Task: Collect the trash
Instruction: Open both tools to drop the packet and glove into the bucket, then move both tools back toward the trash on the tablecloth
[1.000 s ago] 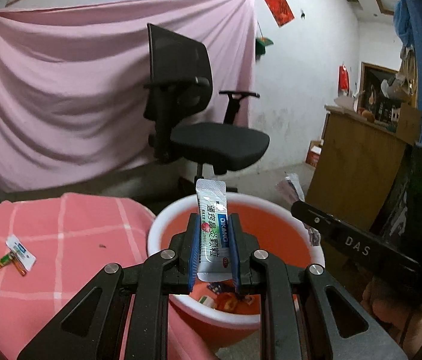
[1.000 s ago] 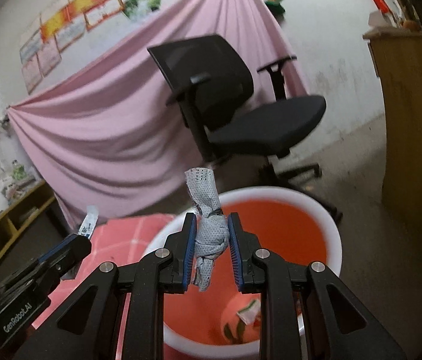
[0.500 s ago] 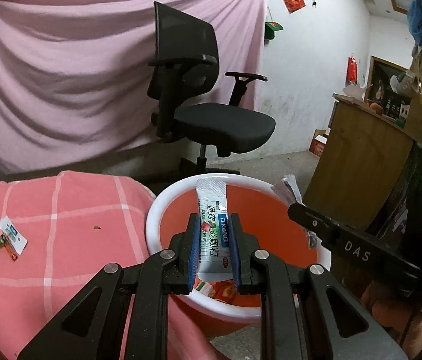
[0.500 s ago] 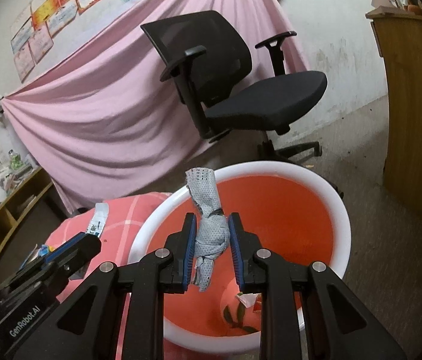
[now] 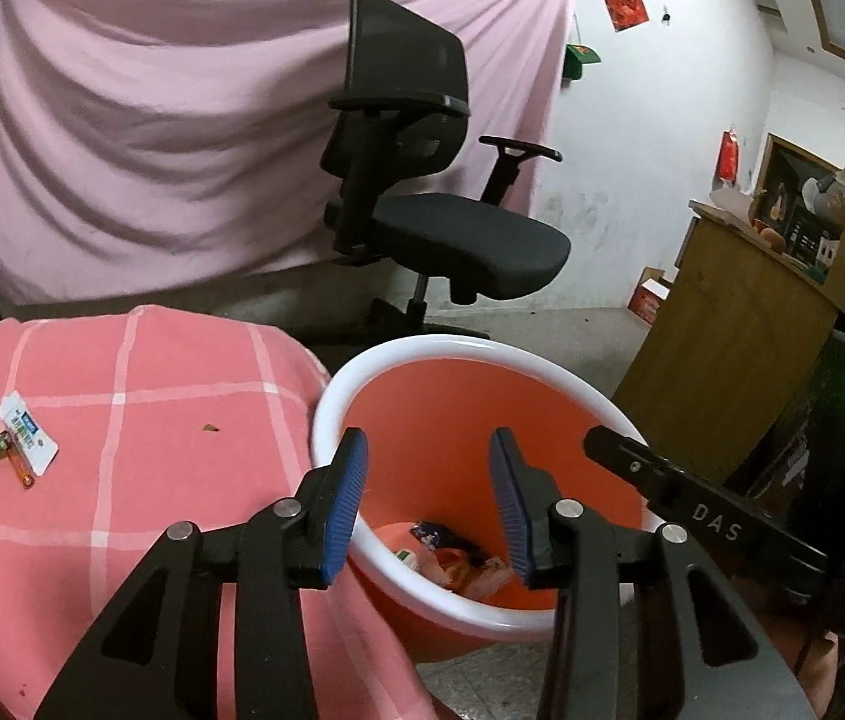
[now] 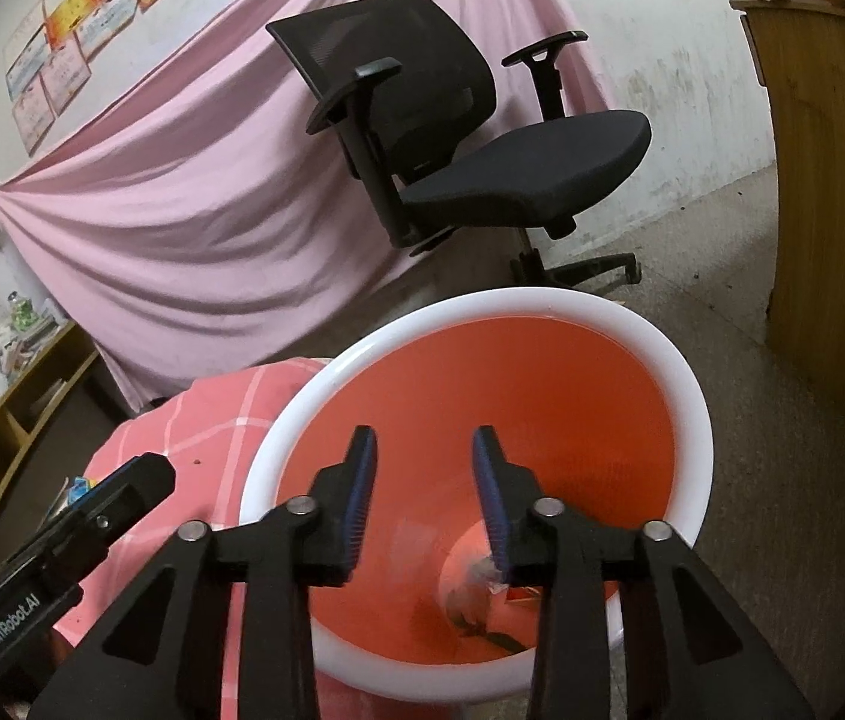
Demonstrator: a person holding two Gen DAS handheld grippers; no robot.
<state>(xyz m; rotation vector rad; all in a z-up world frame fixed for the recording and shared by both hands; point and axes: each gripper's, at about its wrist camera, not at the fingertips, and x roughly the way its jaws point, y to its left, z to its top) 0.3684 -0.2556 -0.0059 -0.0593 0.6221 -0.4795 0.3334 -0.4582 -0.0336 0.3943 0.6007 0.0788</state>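
The left gripper [image 5: 428, 450] hangs over the mouth of the bin [image 5: 548, 372], its jaws having just been opening, and nothing is between the blue pads now. The right gripper [image 6: 424, 449] is in the same case: its jaws have just been opening too, with an empty gap above the orange inside of the bin. Both point down into the bin, which seems the reason for the pose, since anything let go here falls straight in. At the bottom lies a small heap of wrappers [image 5: 458, 564], and in the right view a grey crumpled wad [image 6: 482, 576] rests on the bin floor, partly behind one finger (a little blurred). The bin stands just beside the table under a pink checked cloth [image 5: 140, 480], touching its edge. More trash is left on that cloth, a few sachets and small wrappers [image 5: 8, 444] near its left side, well apart from the bin, so the job looks partly done. Beyond stand a black office chair [image 5: 416, 192], a pink sheet [image 5: 152, 138] hung on the wall and a wooden cabinet [image 5: 734, 360]; none of these blocks the way back to the table.
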